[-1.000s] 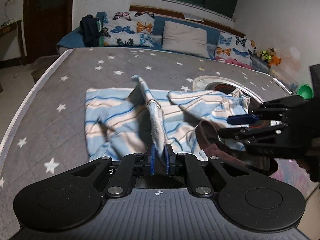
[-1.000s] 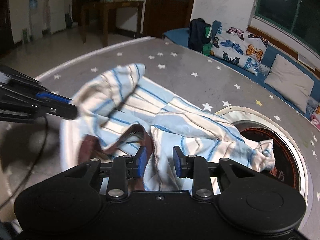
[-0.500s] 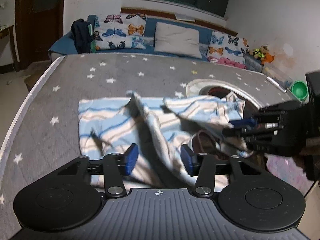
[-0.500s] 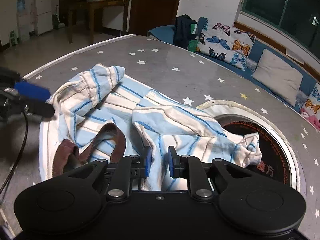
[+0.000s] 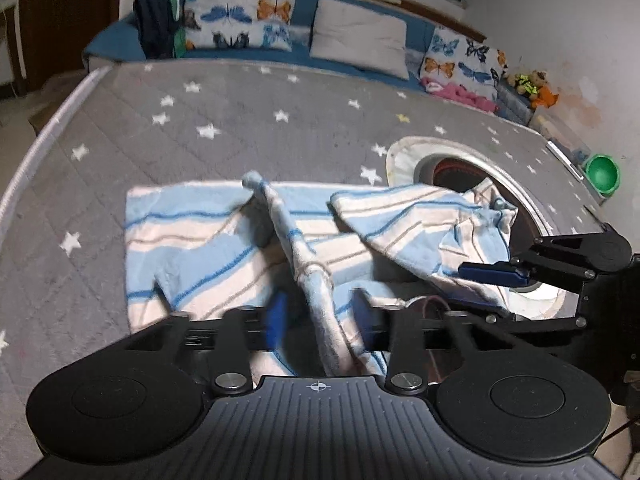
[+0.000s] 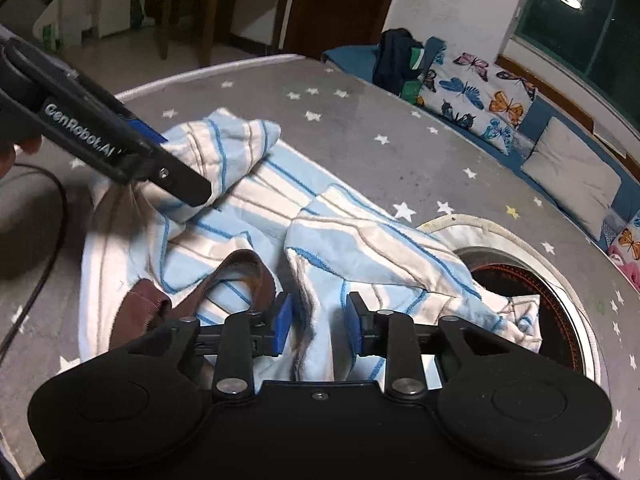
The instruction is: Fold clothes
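A light blue and cream striped garment (image 5: 224, 240) (image 6: 352, 240) with a brown collar (image 6: 240, 272) lies crumpled on the grey star-patterned mat (image 5: 200, 120). My left gripper (image 5: 320, 320) is open, its blue pads either side of a raised ridge of the cloth (image 5: 316, 280); it also shows in the right wrist view (image 6: 160, 160) at the garment's left sleeve. My right gripper (image 6: 318, 324) is open with a fold of the garment between its pads; it also shows in the left wrist view (image 5: 492, 276) at the garment's right edge.
A round opening with a white rim (image 5: 460, 160) (image 6: 540, 280) is set in the mat under the garment's right side. A blue sofa with butterfly cushions (image 5: 240, 20) and a dark bag (image 5: 154, 24) lines the far edge. A green bowl (image 5: 602, 174) stands at the right.
My left gripper was shut on the cloth ridge one second ago, then opened and stays open around it. My right gripper narrowed, then opened wider again around its fold.
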### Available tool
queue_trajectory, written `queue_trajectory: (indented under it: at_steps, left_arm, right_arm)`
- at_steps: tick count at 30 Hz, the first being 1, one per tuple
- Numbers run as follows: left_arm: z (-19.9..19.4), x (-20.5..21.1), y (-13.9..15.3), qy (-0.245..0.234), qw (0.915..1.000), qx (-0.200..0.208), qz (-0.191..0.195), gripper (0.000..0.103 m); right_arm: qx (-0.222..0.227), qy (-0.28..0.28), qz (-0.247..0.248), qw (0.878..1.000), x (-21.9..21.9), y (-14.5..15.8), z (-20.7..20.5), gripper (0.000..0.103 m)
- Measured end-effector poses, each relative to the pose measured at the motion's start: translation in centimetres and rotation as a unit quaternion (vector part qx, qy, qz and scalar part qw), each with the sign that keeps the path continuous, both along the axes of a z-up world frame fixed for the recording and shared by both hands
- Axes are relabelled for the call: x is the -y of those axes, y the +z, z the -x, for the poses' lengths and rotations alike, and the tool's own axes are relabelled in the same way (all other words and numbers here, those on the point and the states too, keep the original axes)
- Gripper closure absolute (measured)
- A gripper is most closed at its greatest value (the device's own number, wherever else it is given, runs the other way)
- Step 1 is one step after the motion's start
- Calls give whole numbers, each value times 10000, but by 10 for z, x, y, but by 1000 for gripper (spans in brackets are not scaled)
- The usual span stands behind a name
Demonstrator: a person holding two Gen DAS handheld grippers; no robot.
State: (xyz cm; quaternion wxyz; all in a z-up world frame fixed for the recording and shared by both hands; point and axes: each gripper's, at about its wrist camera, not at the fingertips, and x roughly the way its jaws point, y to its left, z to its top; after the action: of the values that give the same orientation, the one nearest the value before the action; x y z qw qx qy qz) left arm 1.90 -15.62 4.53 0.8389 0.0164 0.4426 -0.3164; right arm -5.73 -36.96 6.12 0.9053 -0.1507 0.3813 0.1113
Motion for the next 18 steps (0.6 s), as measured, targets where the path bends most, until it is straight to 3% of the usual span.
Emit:
queue_trajectory:
  at_steps: [2,5,12,18]
  left_arm:
    - [-3,-3,-1,-9,9999,-69,80,92]
    - [-6,-11,2,10,9998,-66,196,95]
    - [-25,-39,45,323,9970,310,639,97]
    - [-75,-52,98,852,9907,821,668,97]
  right_arm:
    - [-72,37,-1,10000,1,2,-3,91]
    - [-155,93,12,9998,4,6,-7,96]
    - [283,146,50,9995,19,59,-22,98]
    - [751,-146,320,9966,39,108,-76,98]
